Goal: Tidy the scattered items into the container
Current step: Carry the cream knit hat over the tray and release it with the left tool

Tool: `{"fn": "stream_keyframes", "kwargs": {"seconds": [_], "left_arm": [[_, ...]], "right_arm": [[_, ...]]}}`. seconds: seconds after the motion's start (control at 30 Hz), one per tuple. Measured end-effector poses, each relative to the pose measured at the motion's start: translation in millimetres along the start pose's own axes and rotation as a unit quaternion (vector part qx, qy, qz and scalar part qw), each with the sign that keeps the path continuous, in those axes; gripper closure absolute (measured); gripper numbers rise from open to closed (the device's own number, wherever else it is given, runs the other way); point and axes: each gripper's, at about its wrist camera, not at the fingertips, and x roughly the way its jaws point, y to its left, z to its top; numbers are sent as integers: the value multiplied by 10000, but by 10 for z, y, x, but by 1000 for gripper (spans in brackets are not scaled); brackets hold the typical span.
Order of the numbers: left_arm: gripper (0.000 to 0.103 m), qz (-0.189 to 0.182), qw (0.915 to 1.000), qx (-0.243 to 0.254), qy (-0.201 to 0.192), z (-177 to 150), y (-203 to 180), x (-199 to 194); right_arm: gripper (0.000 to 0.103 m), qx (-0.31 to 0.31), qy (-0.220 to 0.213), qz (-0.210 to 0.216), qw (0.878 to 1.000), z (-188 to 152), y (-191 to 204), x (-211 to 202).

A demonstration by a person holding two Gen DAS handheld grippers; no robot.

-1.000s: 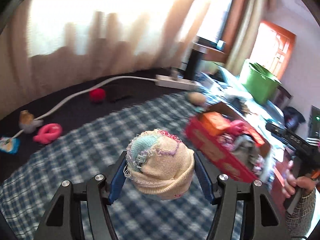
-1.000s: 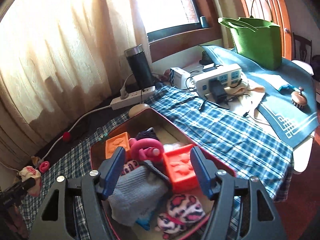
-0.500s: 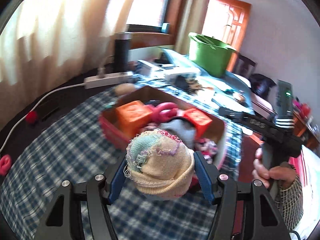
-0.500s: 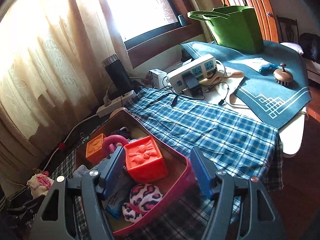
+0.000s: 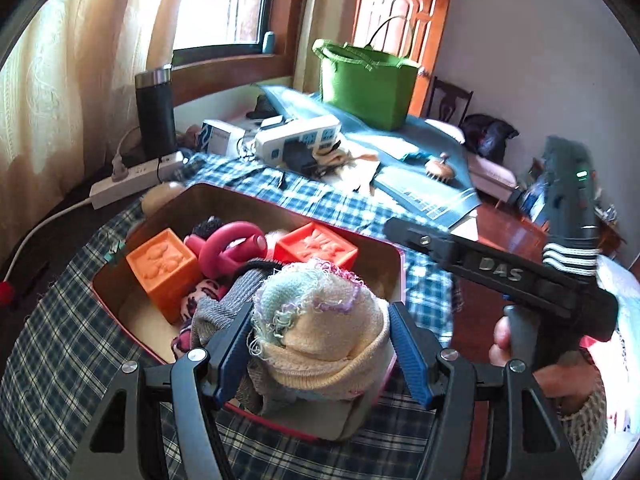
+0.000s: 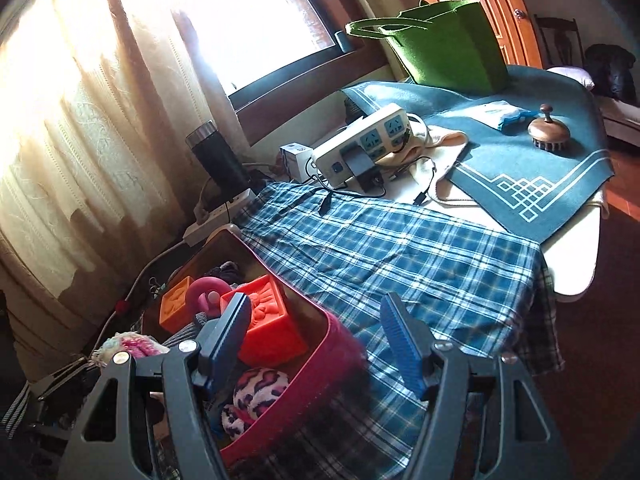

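- Left gripper (image 5: pixel 320 344): both blue fingers are pressed against the sides of a cream knitted hat (image 5: pixel 320 328) with a pastel crown; the hat is held above the near end of the red container (image 5: pixel 401 276).
- Right gripper (image 6: pixel 314 340): fingers spread wide, nothing between them. The left finger sits over the container's right rim (image 6: pixel 340 330), the right finger over the blue plaid cloth (image 6: pixel 420 264).
- Container contents seen from the left wrist: 2 orange embossed blocks (image 5: pixel 164 268) (image 5: pixel 316 246), a pink ring toy (image 5: pixel 230 246), a grey knitted garment (image 5: pixel 224 304), and a pink leopard-print item (image 6: pixel 256 394) at the near end.
- The container rests on the plaid cloth.
- Surroundings: white power strip (image 5: pixel 136 178) and black tumbler (image 5: pixel 155 110) beyond the container; green felt bag (image 6: pixel 444 40) and wooden brush (image 6: pixel 548 130) on the teal mat (image 6: pixel 520 168).
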Motion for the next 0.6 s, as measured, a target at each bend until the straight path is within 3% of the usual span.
{"fn": "stream_keyframes", "kwargs": {"seconds": [0.27, 0.6], "left_arm": [[28, -161, 9994, -294, -35, -63, 179, -131], [28, 200, 9936, -1067, -311, -219, 715, -566]], "right_arm": [[32, -201, -36, -49, 9998, -30, 93, -4], [32, -724, 33, 109, 9973, -167, 456, -49]]}}
